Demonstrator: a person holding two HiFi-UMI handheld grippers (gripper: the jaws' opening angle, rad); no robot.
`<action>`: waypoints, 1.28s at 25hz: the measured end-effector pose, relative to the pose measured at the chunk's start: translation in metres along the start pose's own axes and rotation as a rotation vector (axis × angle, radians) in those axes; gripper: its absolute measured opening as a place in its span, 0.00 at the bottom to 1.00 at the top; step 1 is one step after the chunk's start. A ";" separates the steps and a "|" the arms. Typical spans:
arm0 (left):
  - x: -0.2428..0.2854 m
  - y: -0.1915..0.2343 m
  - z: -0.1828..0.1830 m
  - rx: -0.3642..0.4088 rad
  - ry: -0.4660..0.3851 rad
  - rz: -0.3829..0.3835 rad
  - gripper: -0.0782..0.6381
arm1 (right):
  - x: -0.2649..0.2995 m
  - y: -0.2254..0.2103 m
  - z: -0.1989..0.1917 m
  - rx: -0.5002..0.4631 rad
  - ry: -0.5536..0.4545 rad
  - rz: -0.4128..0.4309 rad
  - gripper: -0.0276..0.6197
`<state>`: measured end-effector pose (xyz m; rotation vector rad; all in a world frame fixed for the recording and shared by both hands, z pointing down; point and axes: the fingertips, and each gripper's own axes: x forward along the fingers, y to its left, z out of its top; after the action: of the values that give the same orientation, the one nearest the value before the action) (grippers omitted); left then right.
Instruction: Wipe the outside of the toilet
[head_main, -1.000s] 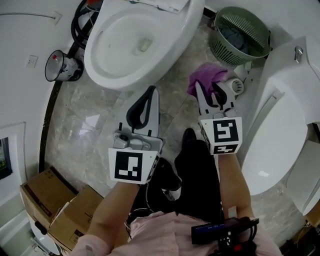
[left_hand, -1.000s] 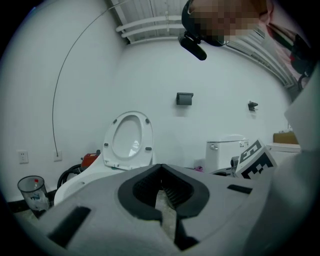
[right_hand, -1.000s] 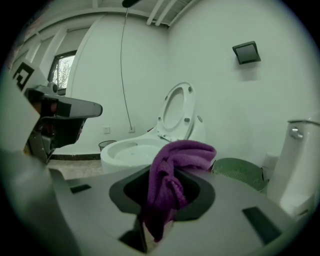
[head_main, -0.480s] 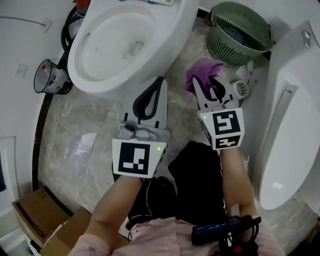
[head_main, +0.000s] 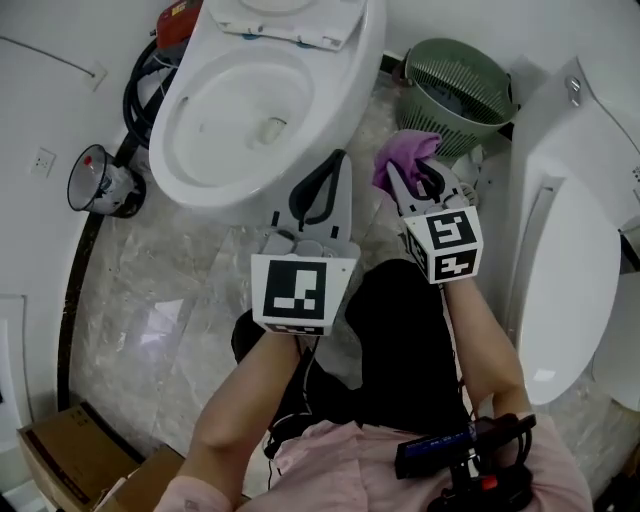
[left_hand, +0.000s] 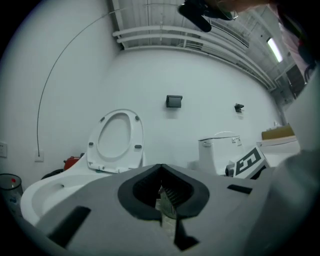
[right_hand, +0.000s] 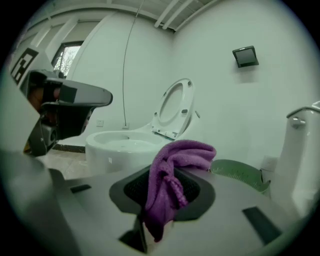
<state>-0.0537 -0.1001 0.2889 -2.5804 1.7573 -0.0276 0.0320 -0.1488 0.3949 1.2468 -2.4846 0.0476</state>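
A white toilet (head_main: 215, 185) with its seat and lid raised stands at the upper left of the head view; it also shows as the toilet (right_hand: 125, 147) in the right gripper view and the toilet (left_hand: 55, 187) in the left gripper view. My right gripper (head_main: 413, 180) is shut on a purple cloth (head_main: 403, 155), which bunches up between its jaws as the cloth (right_hand: 172, 172). It hangs to the right of the bowl, apart from it. My left gripper (head_main: 325, 185) is shut with nothing in it, its tips just off the bowl's front rim.
A green slatted basket (head_main: 455, 80) sits on the marble floor (head_main: 150, 300) behind the cloth. A second white toilet (head_main: 565, 260) stands at the right. A red-and-black object with hoses (head_main: 150, 60) and a cone-shaped item (head_main: 95, 180) lie left of the bowl. Cardboard boxes (head_main: 50, 460) sit bottom left.
The view has shifted so the bowl sits lower and nearer. Both grippers have moved forward toward the toilet, the left one rightward up to the bowl's front rim. The cloth stays held.
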 end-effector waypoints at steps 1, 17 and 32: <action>0.003 0.005 0.005 -0.002 -0.011 0.009 0.12 | 0.005 -0.003 0.003 -0.014 -0.002 0.000 0.20; 0.094 0.036 0.004 0.024 -0.025 0.048 0.12 | 0.100 -0.068 -0.003 -0.126 0.058 0.010 0.20; 0.166 0.052 0.002 0.033 0.004 0.077 0.12 | 0.203 -0.139 -0.009 -0.242 0.186 0.057 0.20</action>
<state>-0.0408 -0.2739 0.2863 -2.4900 1.8403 -0.0605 0.0325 -0.3884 0.4523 1.0228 -2.2871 -0.1140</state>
